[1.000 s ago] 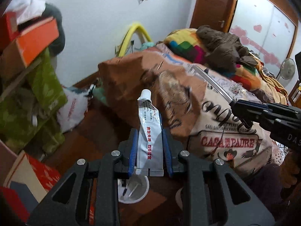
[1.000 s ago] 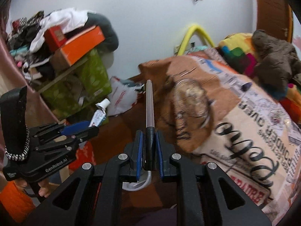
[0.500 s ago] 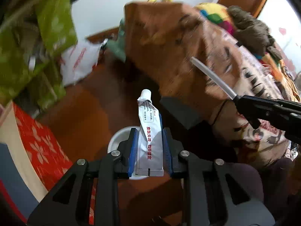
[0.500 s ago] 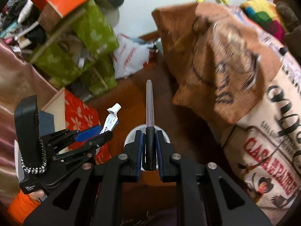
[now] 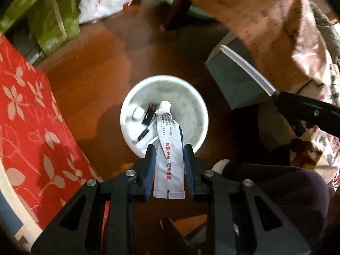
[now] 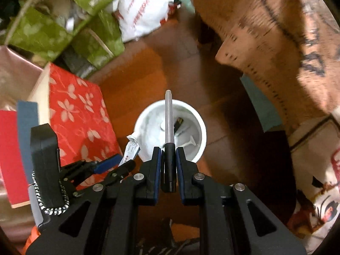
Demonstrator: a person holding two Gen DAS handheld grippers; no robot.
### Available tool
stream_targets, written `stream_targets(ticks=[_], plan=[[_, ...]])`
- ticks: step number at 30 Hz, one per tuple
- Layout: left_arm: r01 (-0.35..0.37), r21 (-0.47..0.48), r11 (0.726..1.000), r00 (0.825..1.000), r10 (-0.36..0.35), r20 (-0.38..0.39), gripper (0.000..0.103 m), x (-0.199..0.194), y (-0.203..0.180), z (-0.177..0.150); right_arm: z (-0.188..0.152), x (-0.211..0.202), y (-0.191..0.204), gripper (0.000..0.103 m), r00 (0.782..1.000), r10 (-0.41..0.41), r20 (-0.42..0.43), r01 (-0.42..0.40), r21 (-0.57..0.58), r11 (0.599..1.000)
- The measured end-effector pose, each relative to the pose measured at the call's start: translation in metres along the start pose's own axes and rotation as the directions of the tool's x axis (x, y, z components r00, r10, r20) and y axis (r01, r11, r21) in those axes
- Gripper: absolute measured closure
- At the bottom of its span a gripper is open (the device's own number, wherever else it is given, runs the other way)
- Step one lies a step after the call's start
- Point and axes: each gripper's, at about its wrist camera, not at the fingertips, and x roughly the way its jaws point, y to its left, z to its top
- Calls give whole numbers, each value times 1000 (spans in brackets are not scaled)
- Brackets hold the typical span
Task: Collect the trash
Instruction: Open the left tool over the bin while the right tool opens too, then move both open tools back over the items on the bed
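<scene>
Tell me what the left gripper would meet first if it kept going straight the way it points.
Probably the white bin: the left gripper and its tube aim into the bin's opening, though depth is unclear.

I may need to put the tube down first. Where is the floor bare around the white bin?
Bare wood floor lies beyond the white bin, bordered by the red floral box, green bags and grey box. Crowded: the bin's left side by the red box, right side by the brown printed cloth.
</scene>
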Motion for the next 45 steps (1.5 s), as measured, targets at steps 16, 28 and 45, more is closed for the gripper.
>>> stream_targets(ticks=[16, 28, 45], plan=[[-24, -33, 999, 999, 23, -45, 77, 37, 7, 19, 11, 41, -16, 86, 991, 40, -128, -32, 60, 998], [-53, 7, 999, 999, 53, 3, 66, 3, -3, 21, 11, 3, -18, 71, 1000, -14, -26, 14, 13, 1000], [-91, 183, 979, 964, 40, 263, 66, -128, -82, 18, -24, -125, -30, 71, 966, -55, 254, 71, -56, 996]])
